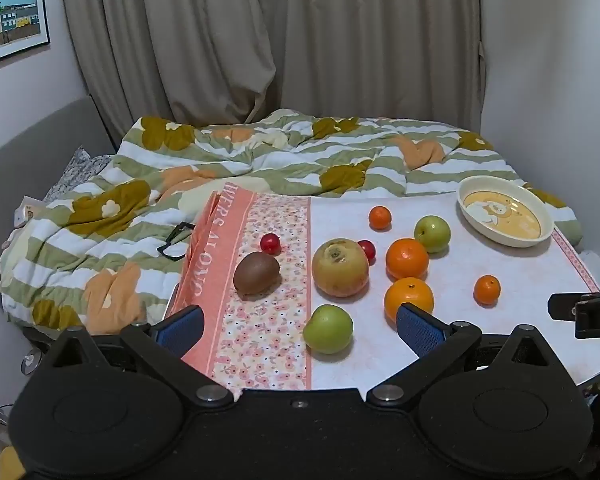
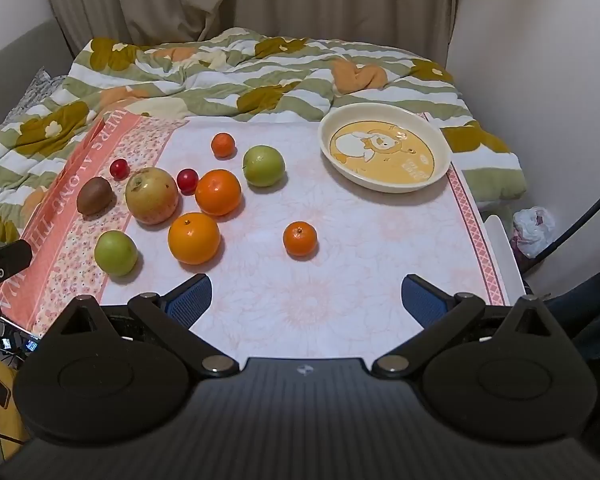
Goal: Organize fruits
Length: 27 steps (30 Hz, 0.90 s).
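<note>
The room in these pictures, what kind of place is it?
Most likely a bedroom in a home. A rumpled quilt lies on a bed behind the table, long curtains hang at the back, and a framed picture is on the wall.

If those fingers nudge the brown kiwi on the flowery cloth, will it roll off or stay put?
The kiwi looks egg-shaped, so it would probably wobble or pivot rather than roll straight like the round oranges. Its fuzzy-looking skin and the cloth under it likely add grip, so a light push may barely shift it. It sits near the cloth's left edge, so a leftward shove could tip it off.
</note>
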Available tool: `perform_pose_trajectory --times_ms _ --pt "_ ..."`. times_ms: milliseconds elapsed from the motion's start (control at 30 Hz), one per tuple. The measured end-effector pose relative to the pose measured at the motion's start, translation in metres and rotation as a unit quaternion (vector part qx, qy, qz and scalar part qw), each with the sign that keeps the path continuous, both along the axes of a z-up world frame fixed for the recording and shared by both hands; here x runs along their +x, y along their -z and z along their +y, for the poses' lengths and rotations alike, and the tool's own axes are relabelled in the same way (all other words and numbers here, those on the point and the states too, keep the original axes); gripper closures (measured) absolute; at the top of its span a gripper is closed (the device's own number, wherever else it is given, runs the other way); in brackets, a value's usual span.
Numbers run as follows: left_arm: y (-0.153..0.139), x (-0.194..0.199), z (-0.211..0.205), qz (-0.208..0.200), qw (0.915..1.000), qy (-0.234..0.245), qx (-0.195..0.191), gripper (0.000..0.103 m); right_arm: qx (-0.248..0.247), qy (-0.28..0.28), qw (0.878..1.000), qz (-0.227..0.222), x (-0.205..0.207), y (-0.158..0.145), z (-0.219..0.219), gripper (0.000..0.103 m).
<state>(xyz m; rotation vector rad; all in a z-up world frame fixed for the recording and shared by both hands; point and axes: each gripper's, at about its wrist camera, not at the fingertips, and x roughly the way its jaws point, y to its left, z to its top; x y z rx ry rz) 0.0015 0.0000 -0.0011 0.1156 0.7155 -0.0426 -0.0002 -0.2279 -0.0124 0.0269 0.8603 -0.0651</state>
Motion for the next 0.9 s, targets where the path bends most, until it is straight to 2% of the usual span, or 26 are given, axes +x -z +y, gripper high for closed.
perform_pose_trajectory --times_ms 100,200,433,900 --pt "-0.0001 0.0036 -0.0053 0.003 0.9999 0.002 0.014 0.000 -0.001 0.000 1.000 0.003 0.0002 0.0000 -0.0001 0.000" --pt "-0.0061 0.0046 0.0013 0.001 1.0000 0.002 -0.002 0.000 -0.002 0.000 1.000 0.002 0.0001 0.0000 0.0000 0.000" --pt "-0.0026 -0.0002 -0.0018 -0.016 0.9999 0.005 -0.003 0.000 -0.001 0.000 1.000 0.000 0.0006 0.0000 0.0001 0.000" --pt "-0.0025 0.0028 -0.0014 -0.016 0.9998 0.007 -0.012 0.000 -0.002 0.001 1.000 0.002 0.0030 0.0010 0.0004 0.000"
